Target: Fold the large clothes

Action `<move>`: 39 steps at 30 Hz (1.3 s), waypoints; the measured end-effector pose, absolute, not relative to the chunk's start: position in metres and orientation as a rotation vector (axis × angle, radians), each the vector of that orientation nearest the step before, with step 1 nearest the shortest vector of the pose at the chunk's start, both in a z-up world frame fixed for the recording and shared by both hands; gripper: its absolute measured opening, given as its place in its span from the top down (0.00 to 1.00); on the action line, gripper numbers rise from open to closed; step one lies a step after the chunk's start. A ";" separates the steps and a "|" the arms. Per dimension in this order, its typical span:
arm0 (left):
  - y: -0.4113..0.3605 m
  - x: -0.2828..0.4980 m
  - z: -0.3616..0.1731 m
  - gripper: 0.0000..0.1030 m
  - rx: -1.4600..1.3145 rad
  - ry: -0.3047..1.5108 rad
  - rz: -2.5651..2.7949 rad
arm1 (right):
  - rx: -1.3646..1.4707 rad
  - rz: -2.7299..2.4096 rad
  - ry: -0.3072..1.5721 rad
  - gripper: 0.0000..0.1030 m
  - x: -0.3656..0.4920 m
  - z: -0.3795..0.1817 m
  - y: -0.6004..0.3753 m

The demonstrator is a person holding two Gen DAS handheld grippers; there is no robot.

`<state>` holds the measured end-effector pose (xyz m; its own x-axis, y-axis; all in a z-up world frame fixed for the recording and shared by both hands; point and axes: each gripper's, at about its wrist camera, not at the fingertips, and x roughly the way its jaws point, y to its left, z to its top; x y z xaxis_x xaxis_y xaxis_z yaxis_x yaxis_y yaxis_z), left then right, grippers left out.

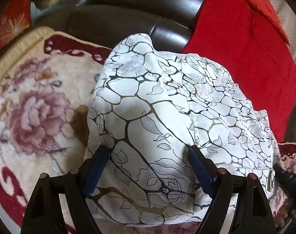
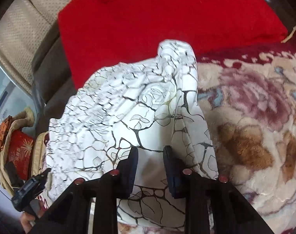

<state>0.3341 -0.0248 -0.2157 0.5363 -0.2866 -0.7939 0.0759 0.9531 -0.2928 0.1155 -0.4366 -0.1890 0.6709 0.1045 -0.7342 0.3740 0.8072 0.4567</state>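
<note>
A plush floral blanket in cream, pink and dark red covers the seat of a dark leather sofa. A red cushion leans against the sofa back to one side, and a patterned orange-red pillow sits at the far left edge of the left wrist view. In the right wrist view, low on the left, a tan bag holds something red with a gold starburst print.

The garment lies heaped on the blanket, its far edge reaching the red cushion. It is white, printed with black and gold vein-like lines, leaves and roses, and it is bunched and rumpled, with one fold standing up in a peak.

The left gripper hangs over the near part of the cloth, jaws spread wide, nothing between them. The right gripper has its jaws apart by a narrower gap, over the garment and gripping nothing.
</note>
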 end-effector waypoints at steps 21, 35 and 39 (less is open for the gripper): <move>-0.052 0.341 -0.211 0.18 -0.028 0.906 -0.123 | 0.565 -0.278 0.717 0.68 0.161 -0.166 -0.433; -0.035 0.326 -0.196 0.18 -0.066 0.830 -0.147 | 0.569 -0.297 0.745 0.50 0.161 -0.162 -0.427; -0.019 0.326 -0.198 0.18 -0.073 0.842 -0.084 | 0.527 -0.342 0.722 0.50 0.140 -0.153 -0.421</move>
